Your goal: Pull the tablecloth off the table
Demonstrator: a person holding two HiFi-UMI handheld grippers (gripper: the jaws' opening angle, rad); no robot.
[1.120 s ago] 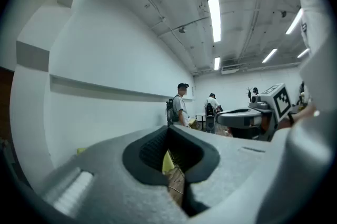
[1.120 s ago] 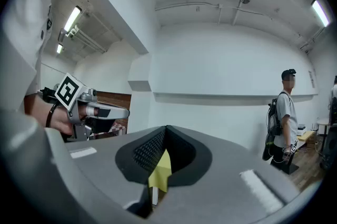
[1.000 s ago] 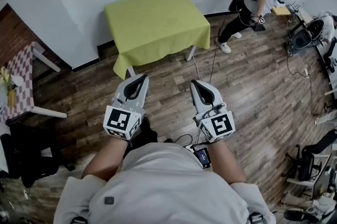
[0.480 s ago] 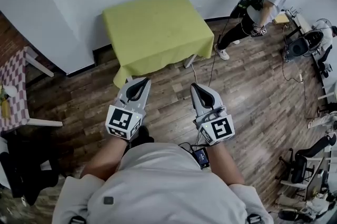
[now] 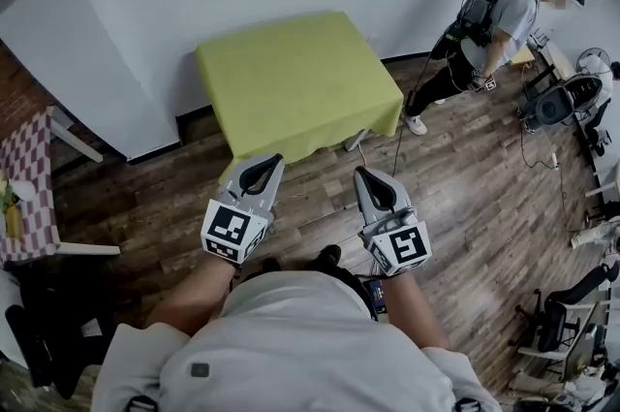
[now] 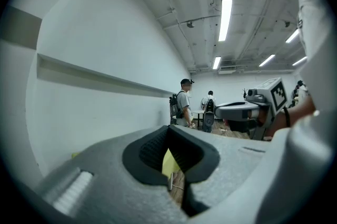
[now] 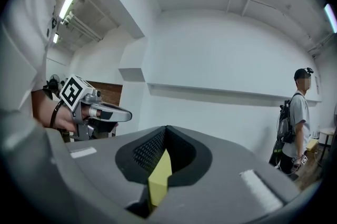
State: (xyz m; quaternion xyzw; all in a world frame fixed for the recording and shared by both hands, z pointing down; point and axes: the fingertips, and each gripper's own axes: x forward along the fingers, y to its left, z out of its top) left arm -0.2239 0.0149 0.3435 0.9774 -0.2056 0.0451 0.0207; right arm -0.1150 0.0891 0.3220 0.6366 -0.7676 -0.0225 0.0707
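A square table draped in a yellow-green tablecloth (image 5: 295, 80) stands against the white wall, ahead of me in the head view. My left gripper (image 5: 273, 159) and right gripper (image 5: 359, 172) are held side by side over the wooden floor, short of the cloth's near hem. Both are shut with nothing between the jaws, and neither touches the cloth. In the left gripper view the shut left gripper (image 6: 169, 128) shows a sliver of tablecloth (image 6: 168, 163) through the gap below its tips. The right gripper (image 7: 166, 128) likewise shows a strip of tablecloth (image 7: 160, 175) in its own view.
A person with a backpack (image 5: 496, 17) stands at the back right, near a fan and equipment (image 5: 557, 100). A red-checked table (image 5: 34, 177) sits at the left edge. A cable (image 5: 397, 143) runs across the floor by the table's right leg. Chairs crowd the right side.
The table has come closer to me and lower in the head view. The person at the back right has shifted a little. Both grippers stay shut and level.
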